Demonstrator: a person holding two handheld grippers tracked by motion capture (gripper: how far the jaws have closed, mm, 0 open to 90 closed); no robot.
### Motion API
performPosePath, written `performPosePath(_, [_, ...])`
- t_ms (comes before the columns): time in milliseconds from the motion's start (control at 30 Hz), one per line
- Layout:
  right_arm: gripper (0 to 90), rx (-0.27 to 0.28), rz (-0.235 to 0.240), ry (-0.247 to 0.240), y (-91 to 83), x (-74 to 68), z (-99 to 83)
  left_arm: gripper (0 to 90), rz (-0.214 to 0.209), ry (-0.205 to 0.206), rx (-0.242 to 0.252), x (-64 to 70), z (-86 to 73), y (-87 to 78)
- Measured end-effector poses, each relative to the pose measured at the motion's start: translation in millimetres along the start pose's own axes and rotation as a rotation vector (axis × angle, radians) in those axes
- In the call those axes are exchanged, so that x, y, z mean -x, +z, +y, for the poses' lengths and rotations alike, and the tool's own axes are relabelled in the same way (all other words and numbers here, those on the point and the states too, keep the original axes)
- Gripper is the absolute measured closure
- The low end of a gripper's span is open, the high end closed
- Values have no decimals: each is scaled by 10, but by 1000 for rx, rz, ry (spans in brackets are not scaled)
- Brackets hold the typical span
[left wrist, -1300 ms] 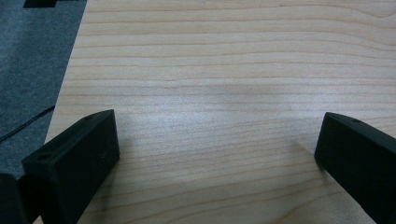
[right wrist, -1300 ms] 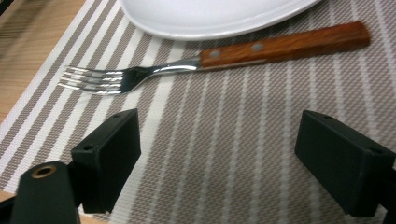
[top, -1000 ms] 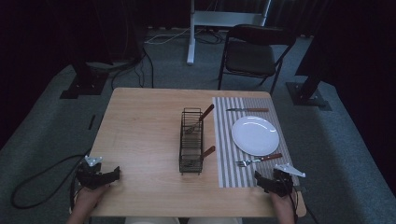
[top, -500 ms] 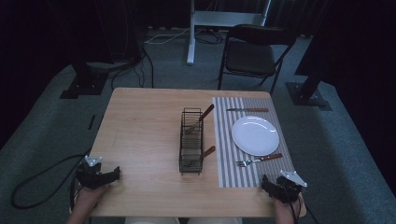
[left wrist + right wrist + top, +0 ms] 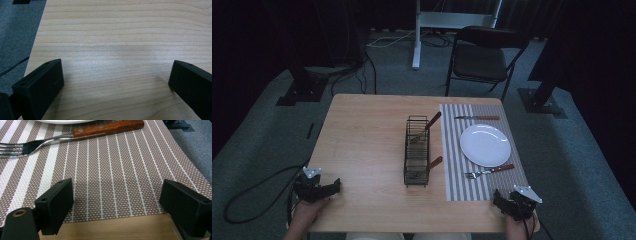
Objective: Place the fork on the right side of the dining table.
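Wood-handled steel fork (image 5: 489, 171) lies on brown striped woven placemat (image 5: 462, 187), just below round white plate (image 5: 485, 145), w/ the right gripper nearest. L to R: left gripper (image 5: 323, 189) rests at table's (image 5: 362, 140) near-left corner, jaws wide apart, holding nothing; black wire cutlery rack (image 5: 417, 150) holds 2 utensils mid-table; right gripper (image 5: 505, 202), jaws also wide, empty, sits at mat's near edge, likely staged to reach for the fork.

Noted at table centre: black wire cutlery caddy (image 5: 417, 152), upright, two wooden-handled utensils (image 5: 434, 119) leaning out. Just right of it, round white plate (image 5: 485, 145); beyond the plate, wooden-handled knife (image 5: 477, 118) lying flat. Behind the table, black folding chair (image 5: 482, 57) and white metal stand (image 5: 417, 35).
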State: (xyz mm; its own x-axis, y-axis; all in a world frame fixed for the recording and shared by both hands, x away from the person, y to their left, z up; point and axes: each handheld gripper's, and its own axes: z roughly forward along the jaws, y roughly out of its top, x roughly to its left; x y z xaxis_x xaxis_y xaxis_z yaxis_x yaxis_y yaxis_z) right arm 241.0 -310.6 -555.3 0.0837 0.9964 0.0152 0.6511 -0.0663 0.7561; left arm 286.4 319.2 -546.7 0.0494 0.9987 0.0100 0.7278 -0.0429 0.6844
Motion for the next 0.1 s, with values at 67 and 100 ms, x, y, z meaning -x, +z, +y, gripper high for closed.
performPosePath(67, [114,-2,0,1,0,0,2,2,1,-2,0,1,0,0])
performPosePath(100, [114,-2,0,1,0,0,2,2,7,-7,0,8,-1,-1])
